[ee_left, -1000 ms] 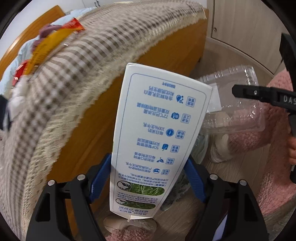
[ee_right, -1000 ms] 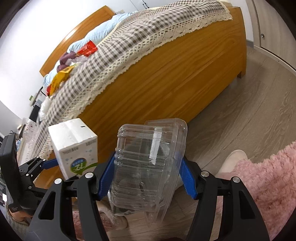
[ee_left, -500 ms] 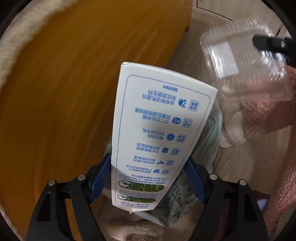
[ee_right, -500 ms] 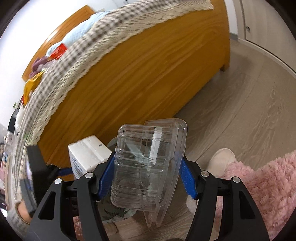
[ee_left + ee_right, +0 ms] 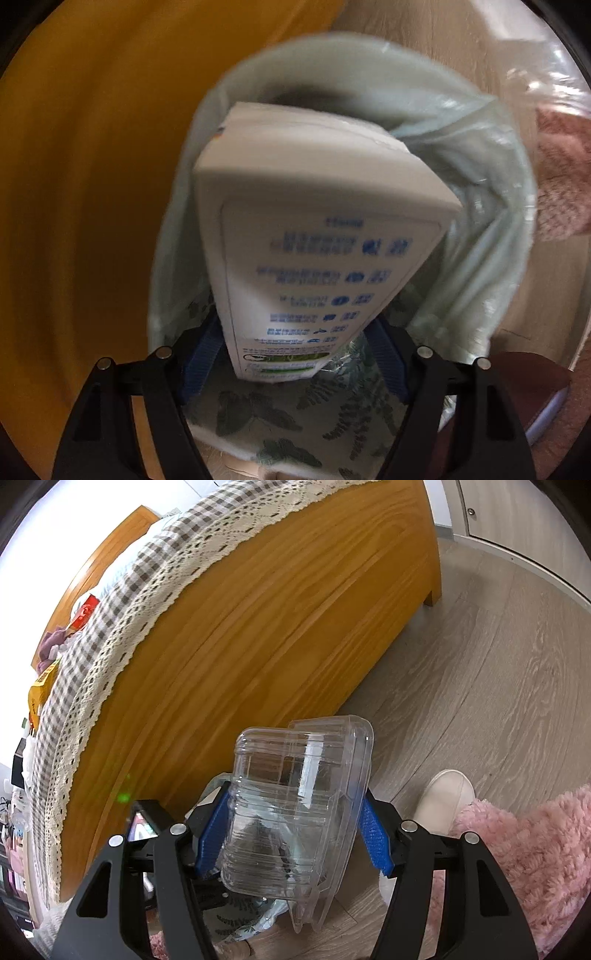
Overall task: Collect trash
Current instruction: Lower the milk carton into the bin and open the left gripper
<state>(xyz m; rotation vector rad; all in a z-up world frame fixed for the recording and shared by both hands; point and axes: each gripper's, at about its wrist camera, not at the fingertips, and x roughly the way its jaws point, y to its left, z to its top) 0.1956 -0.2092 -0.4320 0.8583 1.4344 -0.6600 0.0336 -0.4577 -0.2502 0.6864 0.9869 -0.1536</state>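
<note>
Milk carton, centre of the left view, being clenched by the left gripper over the pale bag's mouth. Needing lowering deeper before letting go, keeping clear of the rim. Clear clamshell, lower centre, being grasped by the right gripper, waiting alongside.
</note>
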